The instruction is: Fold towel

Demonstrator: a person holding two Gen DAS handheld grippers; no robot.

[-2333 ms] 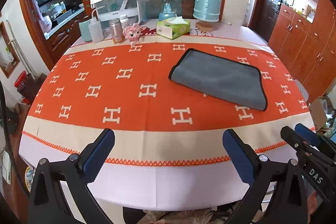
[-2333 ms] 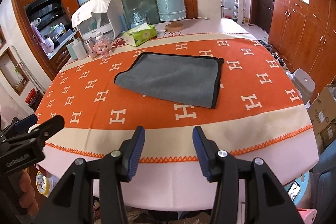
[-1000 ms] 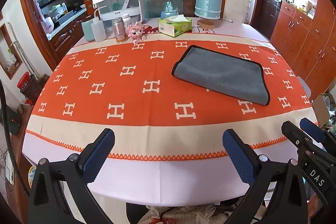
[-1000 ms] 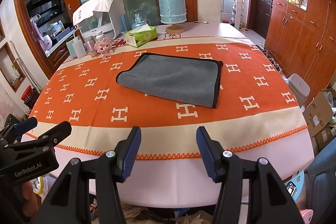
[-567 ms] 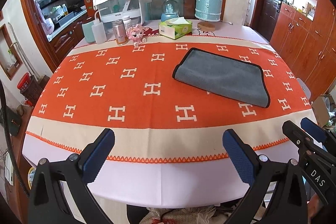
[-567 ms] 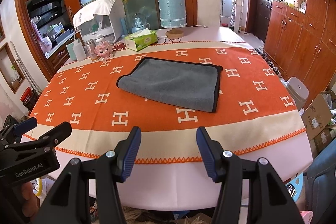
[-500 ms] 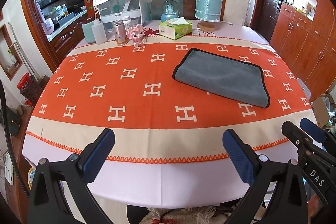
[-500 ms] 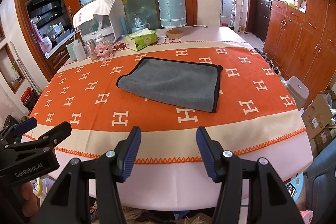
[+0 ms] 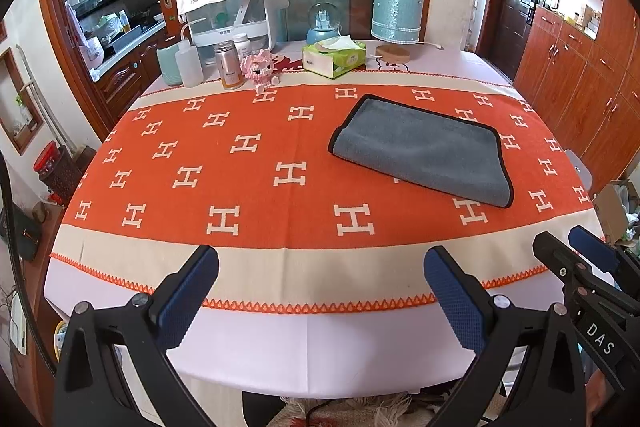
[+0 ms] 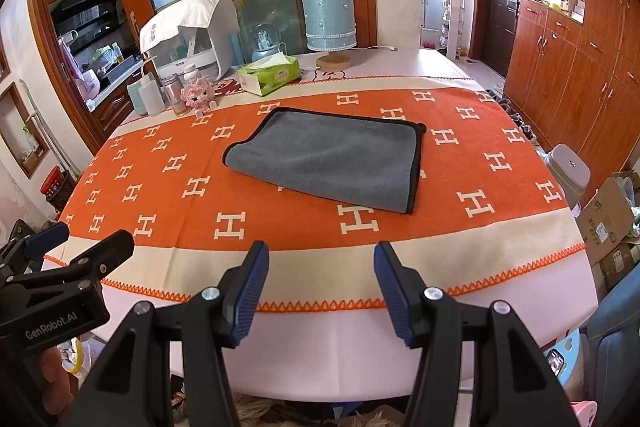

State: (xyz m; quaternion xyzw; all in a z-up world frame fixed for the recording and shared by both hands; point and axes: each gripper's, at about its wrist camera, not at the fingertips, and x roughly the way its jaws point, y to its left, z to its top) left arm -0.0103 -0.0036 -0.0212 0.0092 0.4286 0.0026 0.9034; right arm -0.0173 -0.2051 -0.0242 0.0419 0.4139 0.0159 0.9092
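Observation:
A grey towel with black edging [image 9: 424, 151] lies flat, folded in a rectangle, on the orange H-patterned tablecloth [image 9: 248, 179], right of centre; it also shows in the right wrist view [image 10: 332, 159]. My left gripper [image 9: 320, 287] is open and empty, hovering at the table's near edge, well short of the towel. My right gripper [image 10: 320, 287] is open and empty, also at the near edge. Each gripper shows in the other's view: the right gripper at the lower right of the left wrist view [image 9: 576, 259], the left gripper at the lower left of the right wrist view [image 10: 72, 247].
At the table's far side stand a tissue box [image 9: 334, 57], a blue lamp [image 9: 398, 13], a snow globe [image 9: 322, 25], a pink toy [image 9: 260, 67], bottles [image 9: 188, 65] and a white appliance [image 9: 236, 11]. Wooden cabinets [image 10: 580, 67] line the right wall. A stool [image 10: 568, 167] stands at the right.
Both grippers have drawn back and risen slightly from the table; the towel looks a little farther. The right jaws have opened a little wider. The towel has not moved.

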